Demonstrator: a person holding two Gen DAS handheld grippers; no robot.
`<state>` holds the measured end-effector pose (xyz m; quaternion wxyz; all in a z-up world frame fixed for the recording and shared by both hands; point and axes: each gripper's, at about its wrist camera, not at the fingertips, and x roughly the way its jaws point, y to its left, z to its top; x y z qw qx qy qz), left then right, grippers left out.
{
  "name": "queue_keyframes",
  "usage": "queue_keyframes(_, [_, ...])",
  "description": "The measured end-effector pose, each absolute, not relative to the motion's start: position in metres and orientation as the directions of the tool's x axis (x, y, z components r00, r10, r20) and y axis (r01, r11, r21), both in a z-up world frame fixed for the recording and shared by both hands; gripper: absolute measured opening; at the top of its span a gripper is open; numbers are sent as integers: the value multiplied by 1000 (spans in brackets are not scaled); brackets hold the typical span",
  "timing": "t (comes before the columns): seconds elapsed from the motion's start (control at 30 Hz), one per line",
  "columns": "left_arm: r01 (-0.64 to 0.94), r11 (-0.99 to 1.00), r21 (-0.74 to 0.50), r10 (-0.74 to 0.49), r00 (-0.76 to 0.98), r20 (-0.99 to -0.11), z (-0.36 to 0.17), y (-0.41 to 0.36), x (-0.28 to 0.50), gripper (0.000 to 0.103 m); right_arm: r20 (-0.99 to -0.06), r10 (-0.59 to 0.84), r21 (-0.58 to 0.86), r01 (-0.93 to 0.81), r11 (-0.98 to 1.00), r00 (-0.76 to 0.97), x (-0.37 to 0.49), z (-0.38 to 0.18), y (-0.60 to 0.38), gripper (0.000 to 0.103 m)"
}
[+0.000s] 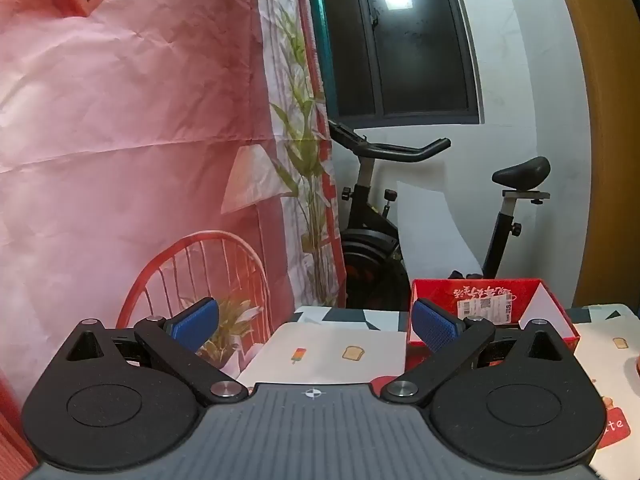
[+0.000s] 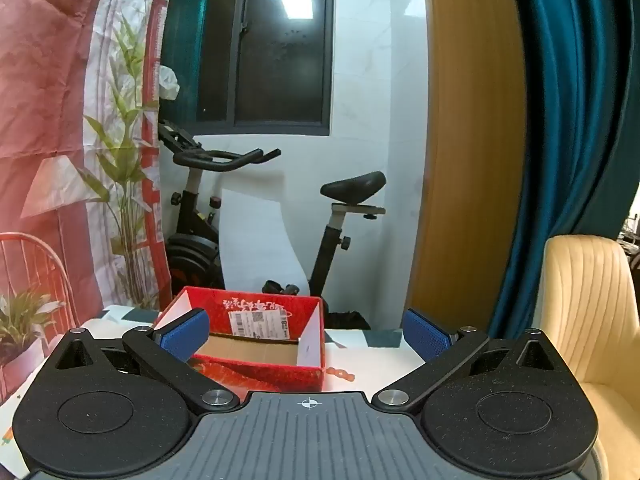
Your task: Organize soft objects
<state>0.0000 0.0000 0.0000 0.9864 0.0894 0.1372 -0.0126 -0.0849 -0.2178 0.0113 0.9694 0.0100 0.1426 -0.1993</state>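
An open red cardboard box point(image 2: 260, 372) with white inner side walls and a brown floor stands on the table, right in front of my right gripper point(image 2: 306, 332). Nothing lies inside it as far as I can see. That gripper is open wide, its blue pads point(image 2: 426, 334) spread with nothing between them. The same red box point(image 1: 492, 304) shows at the right in the left wrist view, behind the right pad of my left gripper point(image 1: 316, 326). My left gripper is open too, with nothing between its pads. No soft object shows clearly in either view.
The table wears a white cloth point(image 1: 332, 356) printed with small food pictures. A small orange thing point(image 2: 340, 373) lies right of the box. Behind the table stand an exercise bike point(image 2: 200, 216) and a pink printed backdrop point(image 1: 120, 120). A cream chair point(image 2: 592, 320) is at the right.
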Motion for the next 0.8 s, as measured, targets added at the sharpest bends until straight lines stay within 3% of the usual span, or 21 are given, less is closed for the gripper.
queue_keyframes(0.27, [54,991,127,-16,960,-281,0,7,-2,103,-286,-381,-32,388,921,879,-84,14,-218,103])
queue_keyframes(0.3, [54,989,136,-10,951,-308,1,6,8,103,-287,-382,-34,389,921,879,-83,6,-221,103])
queue_keyframes(0.8, [41,983,176,12,958,-287,-1,4,4,103,-294,-380,-33,388,921,877,-82,2,-223,103])
